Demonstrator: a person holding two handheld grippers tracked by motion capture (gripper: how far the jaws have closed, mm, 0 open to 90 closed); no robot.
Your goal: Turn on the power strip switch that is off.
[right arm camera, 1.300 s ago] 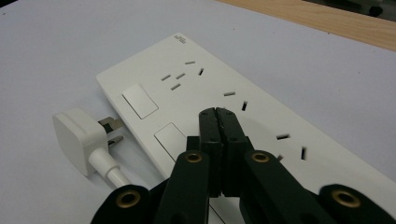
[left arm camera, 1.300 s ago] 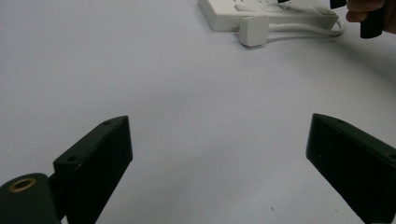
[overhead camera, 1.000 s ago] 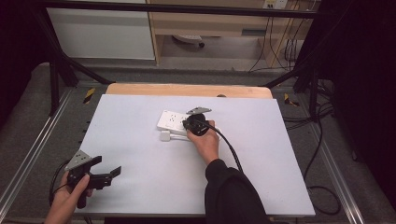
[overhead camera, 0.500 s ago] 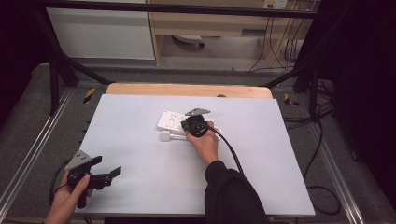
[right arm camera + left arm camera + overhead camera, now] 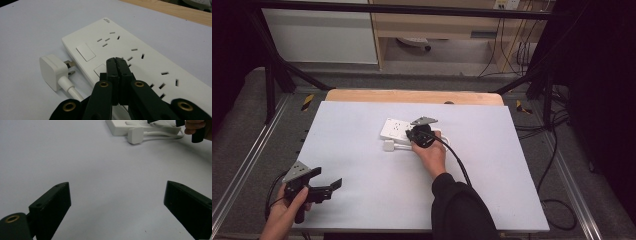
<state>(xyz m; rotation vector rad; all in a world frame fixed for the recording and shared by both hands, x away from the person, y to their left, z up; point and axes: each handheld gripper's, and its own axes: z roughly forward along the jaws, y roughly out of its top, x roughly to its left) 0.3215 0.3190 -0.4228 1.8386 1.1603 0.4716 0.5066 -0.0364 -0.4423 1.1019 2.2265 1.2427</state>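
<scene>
Right gripper (image 5: 117, 61): jaws pressed together, holding nothing, tips over the power strip (image 5: 140, 57)
Plug (image 5: 52, 71): just left of it
Left gripper (image 5: 117, 202): wide open, empty

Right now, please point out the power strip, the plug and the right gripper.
power strip (image 5: 140, 47): right gripper view, on its white top face between the sockets.
plug (image 5: 51, 71): right gripper view, on its white body.
right gripper (image 5: 117, 65): right gripper view, at the tips of its shut jaws.

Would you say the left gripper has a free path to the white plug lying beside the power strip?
Probably yes: the left gripper stands open, and bare table lies between it and the white plug.
</scene>
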